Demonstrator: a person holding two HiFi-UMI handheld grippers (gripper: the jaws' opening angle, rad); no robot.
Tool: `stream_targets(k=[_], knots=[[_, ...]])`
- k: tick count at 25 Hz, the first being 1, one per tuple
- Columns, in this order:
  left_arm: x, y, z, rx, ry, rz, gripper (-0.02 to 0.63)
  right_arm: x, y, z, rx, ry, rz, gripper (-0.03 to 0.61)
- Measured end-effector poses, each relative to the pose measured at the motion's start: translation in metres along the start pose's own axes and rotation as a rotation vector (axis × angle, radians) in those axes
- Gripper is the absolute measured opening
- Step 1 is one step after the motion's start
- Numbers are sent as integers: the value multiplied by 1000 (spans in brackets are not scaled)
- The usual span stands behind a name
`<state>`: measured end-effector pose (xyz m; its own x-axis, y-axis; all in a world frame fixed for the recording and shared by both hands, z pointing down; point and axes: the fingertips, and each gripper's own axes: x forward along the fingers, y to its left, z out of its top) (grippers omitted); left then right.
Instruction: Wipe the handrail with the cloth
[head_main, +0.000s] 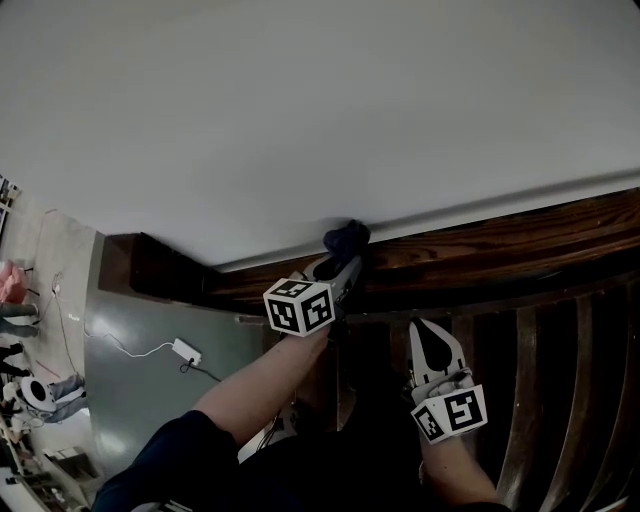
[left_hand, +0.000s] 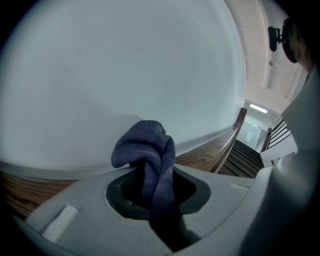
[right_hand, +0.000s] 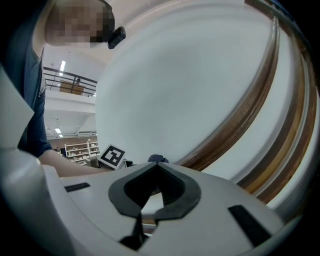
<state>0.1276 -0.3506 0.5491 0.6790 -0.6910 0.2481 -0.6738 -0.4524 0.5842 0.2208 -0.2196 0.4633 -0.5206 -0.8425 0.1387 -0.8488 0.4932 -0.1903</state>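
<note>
Mostly a white wall (head_main: 300, 120) fills the head view, and below it a dark wooden handrail (head_main: 500, 245) runs slantwise across, with wooden balusters (head_main: 540, 400) under it at the right and a grey-green floor (head_main: 150, 400) far below at the left. The left gripper (head_main: 345, 262) reaches up to the handrail, its jaws closed tight on a bunched dark blue cloth (head_main: 347, 238). The cloth sits at the rail's top edge where the wood meets the wall. The right gripper (head_main: 425, 335) is lower, in front of the balusters and apart from the left one, its jaws brought together with nothing between them. A small white adapter (head_main: 186, 351) with its cable lies on the floor.
</note>
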Motion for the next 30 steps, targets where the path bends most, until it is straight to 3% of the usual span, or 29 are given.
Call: stream_targets(k=[30], knots=[[-106,193,-40,-95,-55,231,83,33,54,-43,-67,160,137,8]])
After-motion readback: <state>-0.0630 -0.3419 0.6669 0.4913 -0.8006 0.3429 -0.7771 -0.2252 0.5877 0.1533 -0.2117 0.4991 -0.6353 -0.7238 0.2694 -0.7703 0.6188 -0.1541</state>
